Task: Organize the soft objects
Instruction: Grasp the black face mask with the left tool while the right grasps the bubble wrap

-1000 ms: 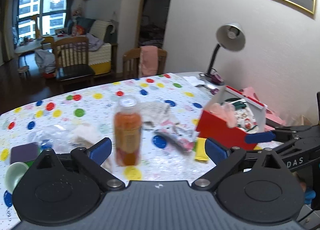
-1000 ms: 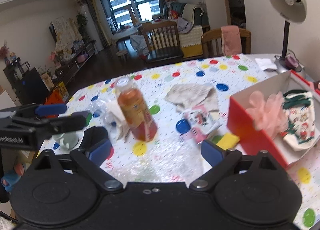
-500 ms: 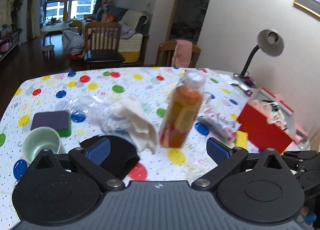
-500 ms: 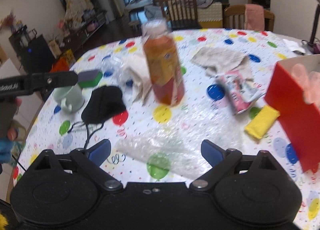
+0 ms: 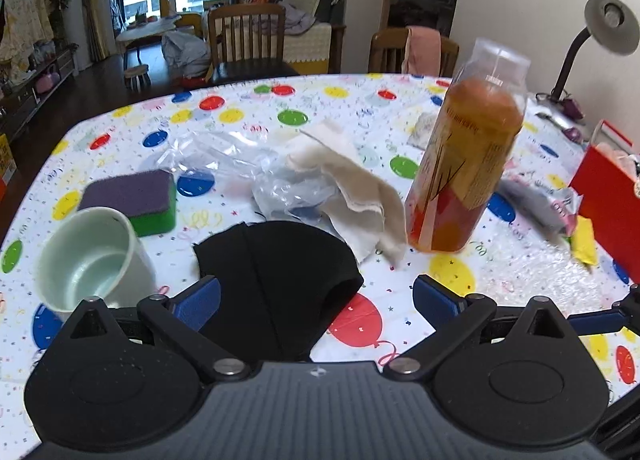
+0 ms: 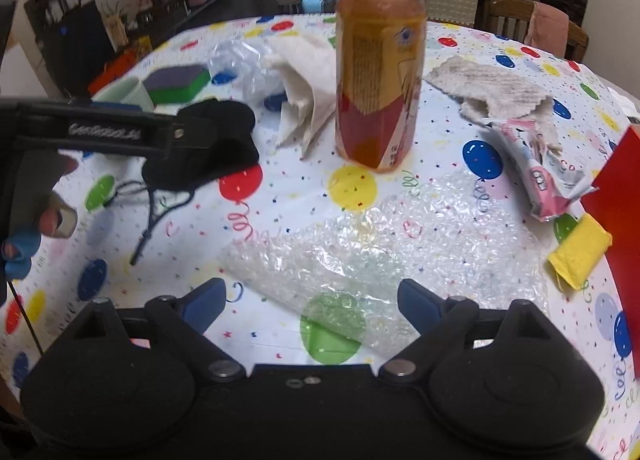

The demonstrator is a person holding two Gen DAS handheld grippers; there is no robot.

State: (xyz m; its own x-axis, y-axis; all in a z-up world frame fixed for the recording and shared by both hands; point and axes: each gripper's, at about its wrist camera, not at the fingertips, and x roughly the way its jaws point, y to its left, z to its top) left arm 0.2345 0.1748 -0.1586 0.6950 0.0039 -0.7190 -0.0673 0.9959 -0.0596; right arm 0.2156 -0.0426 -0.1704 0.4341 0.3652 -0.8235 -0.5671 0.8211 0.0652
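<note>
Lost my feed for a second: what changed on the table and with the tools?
Both tools swung left, away from the red box. The left tool now hangs open over the black cloth; the right tool is open over the bubble wrap. Nothing gripped or released. The bottle and the cloths stayed put.

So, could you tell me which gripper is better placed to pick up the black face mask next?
The left gripper: it is open, with the black face mask directly between its fingers. The right gripper, also open, faces the bubble wrap instead.
</note>
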